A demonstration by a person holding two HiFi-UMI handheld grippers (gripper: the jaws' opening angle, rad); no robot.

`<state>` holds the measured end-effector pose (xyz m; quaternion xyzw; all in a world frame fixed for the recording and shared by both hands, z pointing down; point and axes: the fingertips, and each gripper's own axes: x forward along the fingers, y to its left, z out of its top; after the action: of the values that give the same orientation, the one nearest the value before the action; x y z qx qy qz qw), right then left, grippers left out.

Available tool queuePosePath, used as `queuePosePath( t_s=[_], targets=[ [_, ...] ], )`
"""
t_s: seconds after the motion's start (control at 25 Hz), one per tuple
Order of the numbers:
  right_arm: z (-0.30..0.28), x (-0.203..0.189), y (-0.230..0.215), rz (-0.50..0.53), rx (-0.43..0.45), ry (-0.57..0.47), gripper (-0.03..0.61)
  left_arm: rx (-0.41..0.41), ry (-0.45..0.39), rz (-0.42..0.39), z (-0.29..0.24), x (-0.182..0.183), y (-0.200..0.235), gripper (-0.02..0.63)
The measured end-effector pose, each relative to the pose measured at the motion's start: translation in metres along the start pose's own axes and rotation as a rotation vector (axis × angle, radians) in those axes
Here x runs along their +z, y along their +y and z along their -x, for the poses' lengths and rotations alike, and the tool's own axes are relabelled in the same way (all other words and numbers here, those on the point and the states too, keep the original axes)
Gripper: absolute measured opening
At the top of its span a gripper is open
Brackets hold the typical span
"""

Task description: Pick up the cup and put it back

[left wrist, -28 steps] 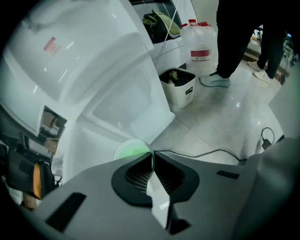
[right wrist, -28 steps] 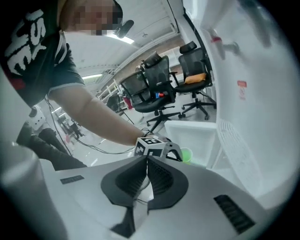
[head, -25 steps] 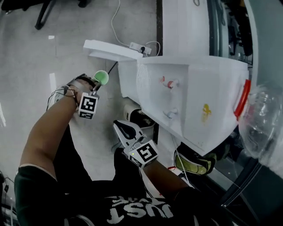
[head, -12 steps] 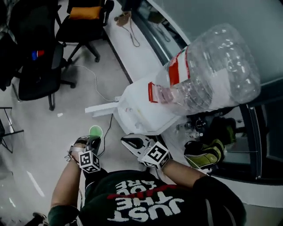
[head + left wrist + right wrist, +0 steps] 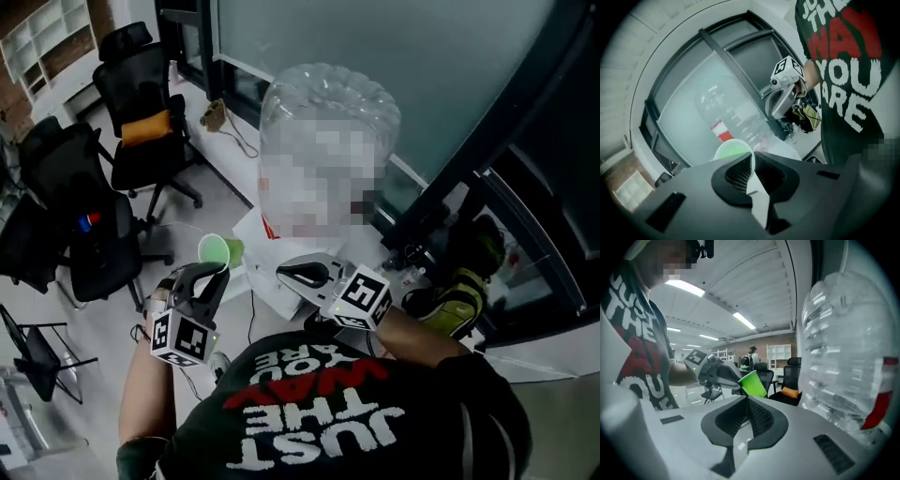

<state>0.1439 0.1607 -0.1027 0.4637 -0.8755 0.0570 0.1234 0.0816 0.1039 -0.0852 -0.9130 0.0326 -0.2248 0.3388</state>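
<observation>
Grip on the green cup point(image 5: 220, 251) is unchanged: the left gripper point(image 5: 217, 271) is still clamped on the cup's thin wall at the rim, which the left gripper view shows pinched between the two dark pads point(image 5: 765, 165). What has changed is the height and the outlook. A second ago the cup hung low over the floor point(image 5: 105, 314), left of the white dispenser point(image 5: 265, 292), with the head camera looking straight down onto it. Now the cup is held up in the air, tilted, just left of the lower part of the big clear water bottle point(image 5: 328, 98), and the camera has swung up to take in the window point(image 5: 450, 75) and a black office chair point(image 5: 141, 112) with an orange cushion point(image 5: 148, 128). The right gripper point(image 5: 302, 274) stays beside the dispenser, well apart from the cup, its jaws pressed together with nothing between them; from its own view the cup shows beyond the closed tips, in front of the chairs.
</observation>
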Motion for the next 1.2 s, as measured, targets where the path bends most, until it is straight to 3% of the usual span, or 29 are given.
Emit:
queuePosePath(
  t_s=[0.16, 0.28, 0.4, 0.48, 0.8, 1.2],
  targets=[
    [0.040, 0.032, -0.023, 0.020, -0.076, -0.068, 0.034, -0.016, -0.096, -0.099, -0.003, 0.068, 0.030, 0.026],
    [0.064, 0.044, -0.042, 0.036, -0.132, -0.104, 0.034, -0.044, -0.152, -0.118, -0.009, 0.111, 0.043, 0.026],
    [0.082, 0.050, -0.057, 0.025, -0.177, -0.133, 0.034, -0.075, -0.173, -0.178, -0.017, 0.134, 0.046, 0.026],
    [0.090, 0.056, -0.062, 0.023, -0.194, -0.145, 0.034, -0.093, -0.181, -0.231, -0.021, 0.138, 0.046, 0.026],
    [0.099, 0.067, -0.068, 0.047, -0.217, -0.169, 0.035, -0.114, -0.191, -0.256, -0.024, 0.142, 0.043, 0.026],
    [0.081, 0.067, -0.055, 0.064, -0.172, -0.148, 0.034, -0.103, -0.164, -0.222, -0.016, 0.122, 0.036, 0.026]
  ],
)
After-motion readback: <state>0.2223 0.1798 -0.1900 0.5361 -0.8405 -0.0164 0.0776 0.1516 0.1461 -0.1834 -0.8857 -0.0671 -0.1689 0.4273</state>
